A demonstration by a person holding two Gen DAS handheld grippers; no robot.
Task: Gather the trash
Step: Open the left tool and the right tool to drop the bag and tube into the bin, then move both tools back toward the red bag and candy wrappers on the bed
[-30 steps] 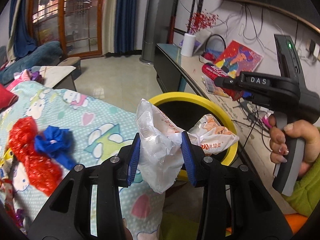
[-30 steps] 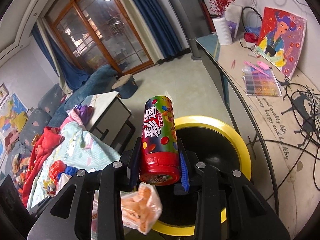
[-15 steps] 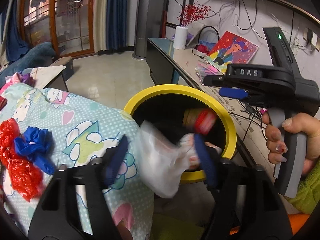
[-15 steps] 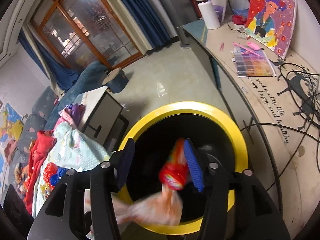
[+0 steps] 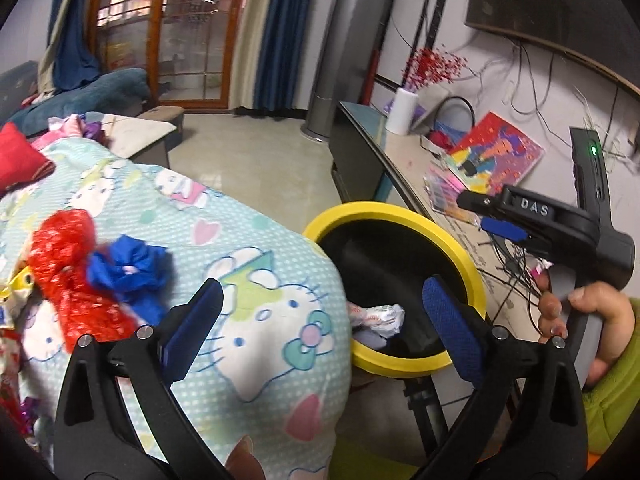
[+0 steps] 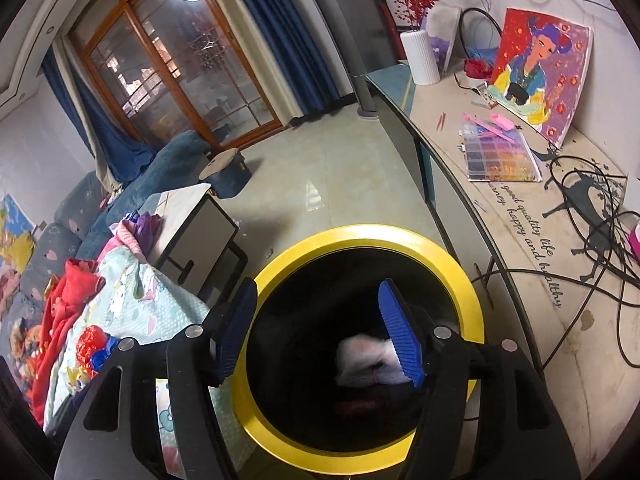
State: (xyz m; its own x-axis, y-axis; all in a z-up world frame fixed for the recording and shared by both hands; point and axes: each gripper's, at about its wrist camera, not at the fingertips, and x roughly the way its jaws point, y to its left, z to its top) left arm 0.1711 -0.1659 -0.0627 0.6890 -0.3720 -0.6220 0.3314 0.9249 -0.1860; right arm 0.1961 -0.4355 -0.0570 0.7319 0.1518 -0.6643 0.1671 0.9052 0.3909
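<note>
A black bin with a yellow rim (image 5: 472, 264) (image 6: 460, 272) stands between the bed and a long side table. A crumpled white wrapper (image 5: 380, 316) (image 6: 364, 354) lies inside it, with something red (image 6: 360, 404) below. My left gripper (image 5: 320, 328) is open and empty over the bed's edge, beside the bin. My right gripper (image 6: 316, 332) is open and empty right above the bin's mouth; it shows in the left wrist view (image 5: 496, 224). Red crinkled plastic (image 5: 68, 264) and a blue crumpled scrap (image 5: 128, 268) lie on the bedspread to the left.
A Hello Kitty bedspread (image 5: 240, 280) covers the bed beside the bin. The side table (image 6: 520, 232) holds a painting (image 6: 536, 68), a bead tray (image 6: 500, 156), cables and a white vase (image 6: 420, 56). A low table (image 6: 188, 224) and tiled floor (image 6: 328, 184) lie beyond.
Both grippers opened. The white wrapper left my left gripper and the red candy tube left my right gripper; both dropped into the bin.
</note>
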